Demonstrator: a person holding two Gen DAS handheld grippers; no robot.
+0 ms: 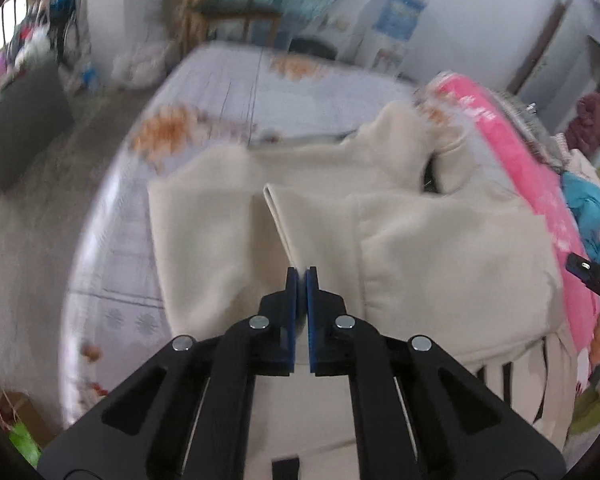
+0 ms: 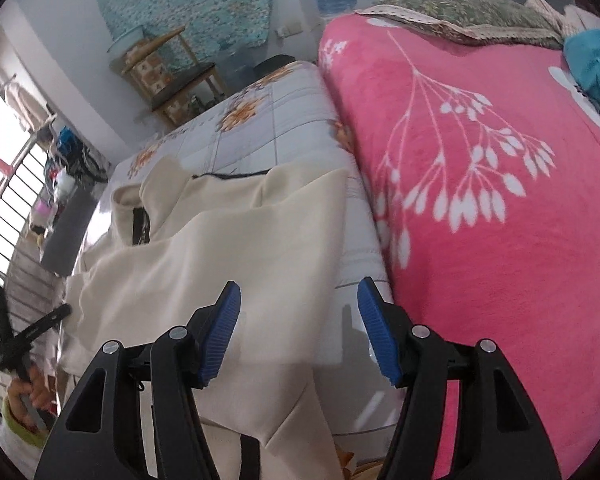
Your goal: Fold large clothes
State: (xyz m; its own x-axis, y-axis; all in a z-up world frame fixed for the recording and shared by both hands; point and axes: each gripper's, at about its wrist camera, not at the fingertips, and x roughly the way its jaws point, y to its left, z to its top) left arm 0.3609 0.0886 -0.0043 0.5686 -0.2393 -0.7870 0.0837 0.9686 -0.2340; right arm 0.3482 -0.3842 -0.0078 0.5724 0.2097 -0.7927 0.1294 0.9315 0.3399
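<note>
A large cream garment (image 1: 440,240) with a dark zip at its collar lies spread on the bed, partly folded over itself. My left gripper (image 1: 301,276) is shut on a raised fold edge of it, with cloth pinched between the blue pads. In the right wrist view the same garment (image 2: 220,248) fills the lower left. My right gripper (image 2: 299,286) stands open above the garment's right edge and the sheet, nothing pressed between its fingers. The left gripper (image 2: 20,336) shows at the far left of that view, held by a hand.
The bed carries a pale sheet (image 2: 284,120) with orange flowers. A pink blanket (image 2: 480,200) lies along the garment's right side, with a pillow (image 2: 460,12) and blue cloth (image 2: 596,68) beyond. Grey floor (image 1: 20,240) borders the bed's left edge.
</note>
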